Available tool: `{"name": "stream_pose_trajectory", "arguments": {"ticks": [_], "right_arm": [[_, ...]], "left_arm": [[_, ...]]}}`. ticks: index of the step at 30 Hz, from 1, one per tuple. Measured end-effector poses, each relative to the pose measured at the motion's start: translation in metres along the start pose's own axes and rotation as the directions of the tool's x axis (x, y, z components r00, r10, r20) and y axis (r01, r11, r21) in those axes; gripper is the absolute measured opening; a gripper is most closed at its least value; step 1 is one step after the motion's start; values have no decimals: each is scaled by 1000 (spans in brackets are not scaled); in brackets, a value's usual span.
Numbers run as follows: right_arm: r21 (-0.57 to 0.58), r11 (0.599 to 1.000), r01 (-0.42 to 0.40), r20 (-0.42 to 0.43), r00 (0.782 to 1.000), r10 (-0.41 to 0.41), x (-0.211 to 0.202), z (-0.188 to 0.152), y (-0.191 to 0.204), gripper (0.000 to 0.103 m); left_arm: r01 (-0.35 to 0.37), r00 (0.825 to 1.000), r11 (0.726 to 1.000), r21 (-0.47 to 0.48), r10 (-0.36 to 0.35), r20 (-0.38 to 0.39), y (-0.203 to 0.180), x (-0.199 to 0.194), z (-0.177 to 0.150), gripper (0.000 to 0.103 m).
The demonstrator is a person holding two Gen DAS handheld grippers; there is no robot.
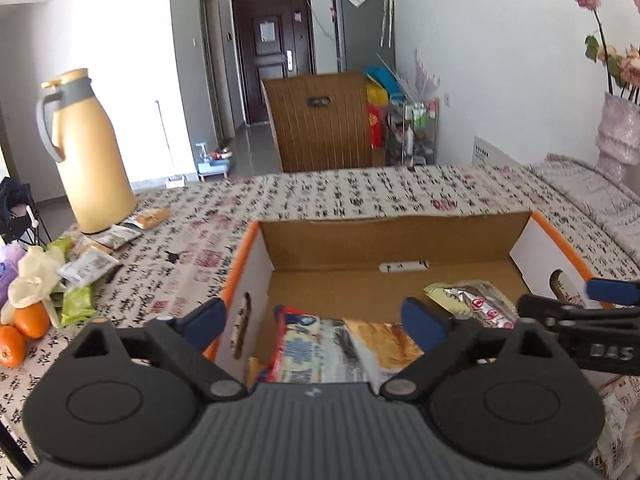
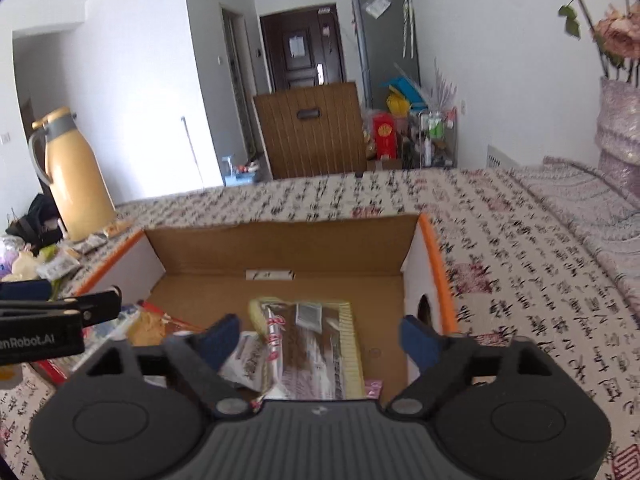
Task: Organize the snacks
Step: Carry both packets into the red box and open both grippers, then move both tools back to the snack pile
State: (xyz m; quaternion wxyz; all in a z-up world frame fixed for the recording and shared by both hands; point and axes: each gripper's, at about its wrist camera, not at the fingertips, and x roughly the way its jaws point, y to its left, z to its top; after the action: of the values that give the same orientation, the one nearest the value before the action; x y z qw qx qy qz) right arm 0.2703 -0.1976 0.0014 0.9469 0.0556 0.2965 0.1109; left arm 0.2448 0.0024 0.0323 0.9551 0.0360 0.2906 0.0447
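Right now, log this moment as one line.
left gripper: open, empty | right gripper: open, empty | cardboard box: holds snack packets | loose snacks: beside thermos

Both views are taken from just behind a gripper's fingers, tilted down over the near rim of an open cardboard box (image 1: 384, 240) (image 2: 280, 236), facing toward 12 o'clock across the patterned tablecloth (image 1: 360, 192) (image 2: 520, 240). The box is seen close. The box, a yellow jug (image 1: 92, 152) (image 2: 76, 176) at 10 o'clock and the door beyond are shared.
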Motion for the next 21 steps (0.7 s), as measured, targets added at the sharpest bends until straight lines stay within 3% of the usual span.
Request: {"name": "stream_pose_trajectory", "arguments": {"ticks": [3,21], "right_arm": [[3,1000,7,34,999,-7,-14,0,-3,103],[-57,998,7,124,992,0,-111,-28,13,103]], "left_arm": [[-4,1000,1000,-9,4,21,5,-9,-1,103],[58,992,996,-62,-51,112,24,-94,-31,103]]}}
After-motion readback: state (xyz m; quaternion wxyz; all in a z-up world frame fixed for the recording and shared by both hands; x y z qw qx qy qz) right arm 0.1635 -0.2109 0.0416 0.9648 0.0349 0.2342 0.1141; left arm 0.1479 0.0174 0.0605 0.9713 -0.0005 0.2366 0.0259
